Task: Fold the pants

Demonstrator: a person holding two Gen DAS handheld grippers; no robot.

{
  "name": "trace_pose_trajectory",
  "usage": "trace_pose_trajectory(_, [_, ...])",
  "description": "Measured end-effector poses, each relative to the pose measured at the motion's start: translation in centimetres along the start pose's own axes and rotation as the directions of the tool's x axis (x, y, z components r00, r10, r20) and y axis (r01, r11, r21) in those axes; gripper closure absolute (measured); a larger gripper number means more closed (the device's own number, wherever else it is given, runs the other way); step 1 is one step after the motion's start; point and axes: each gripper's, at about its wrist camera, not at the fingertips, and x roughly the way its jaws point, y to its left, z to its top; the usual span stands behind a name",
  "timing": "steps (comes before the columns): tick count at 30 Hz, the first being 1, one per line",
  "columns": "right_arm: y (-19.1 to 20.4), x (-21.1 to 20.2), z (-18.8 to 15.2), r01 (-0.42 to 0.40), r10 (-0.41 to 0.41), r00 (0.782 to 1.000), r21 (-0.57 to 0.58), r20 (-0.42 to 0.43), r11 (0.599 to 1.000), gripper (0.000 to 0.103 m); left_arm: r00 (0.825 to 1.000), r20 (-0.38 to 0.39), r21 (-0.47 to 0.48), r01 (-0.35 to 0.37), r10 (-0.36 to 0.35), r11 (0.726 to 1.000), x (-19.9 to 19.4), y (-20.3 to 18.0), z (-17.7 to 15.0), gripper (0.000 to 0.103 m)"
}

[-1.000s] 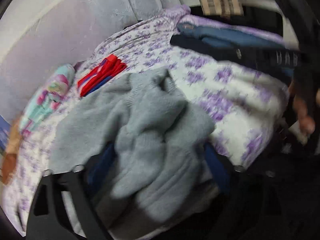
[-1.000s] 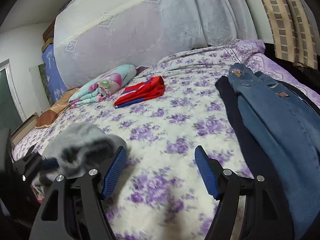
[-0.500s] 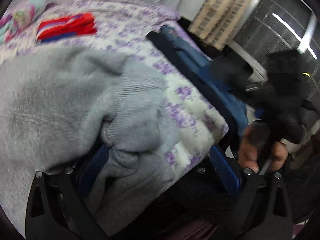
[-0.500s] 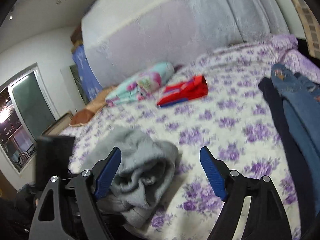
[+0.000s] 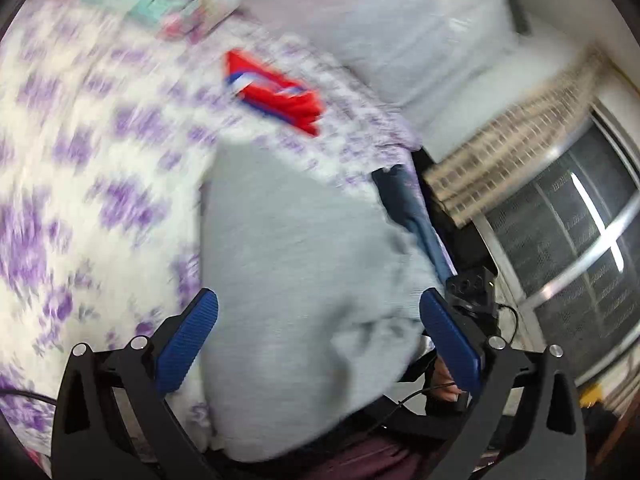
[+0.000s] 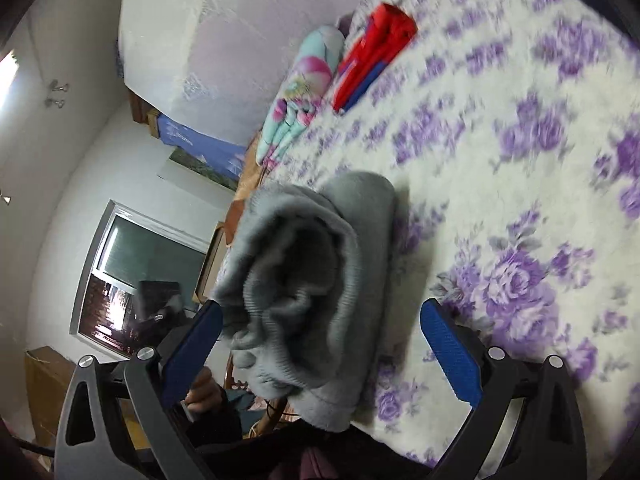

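Observation:
Grey knit pants (image 5: 304, 280) lie bunched at the near edge of the bed. In the left wrist view they fill the space between my left gripper's (image 5: 320, 328) spread blue pads, which do not clamp them. In the right wrist view the pants (image 6: 312, 288) show their ribbed waistband opening, sitting between my right gripper's (image 6: 320, 340) open pads; the left pad (image 6: 192, 348) touches the cloth edge. Both views are tilted and blurred.
The bed has a white cover with purple flowers (image 6: 520, 200). A folded red and blue garment (image 6: 372, 52) and a rolled floral blanket (image 6: 300, 96) lie farther back. Blue jeans (image 5: 416, 216) lie at the bed's side. A window (image 5: 568, 248) is beyond.
Both grippers have swung and rolled sharply. The right gripper has come up to the grey pants, which now sit between its pads. The pants look flatter in the left view.

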Motion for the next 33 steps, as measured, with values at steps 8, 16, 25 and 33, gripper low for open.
trace_pose_trajectory(8, [1.8, 4.3, 0.3, -0.057, 0.053, 0.992, -0.032, -0.118, 0.998, 0.003, 0.999, -0.031, -0.009, 0.02, -0.02, 1.0, 4.7, 1.0, 0.8, 0.004])
trace_pose_trajectory(16, [3.5, 7.6, 0.9, 0.018, -0.032, 0.986, -0.085, -0.166, 0.996, 0.02, 0.996, -0.079, 0.043, -0.024, 0.027, 0.999, 5.1, 0.4, 0.4, 0.005])
trace_pose_trajectory(25, [5.9, 4.6, -0.1, -0.037, 0.02, 0.996, -0.199, -0.088, 0.979, 0.041, 0.999, -0.015, 0.189, -0.031, 0.035, 0.981, 3.0, -5.7, -1.2, 0.009])
trace_pose_trajectory(33, [4.6, 3.4, 1.1, -0.044, 0.034, 0.998, -0.18, -0.062, 0.983, 0.043, 0.998, -0.004, 0.176, -0.063, 0.064, 0.982, 4.6, -6.1, -0.1, 0.01])
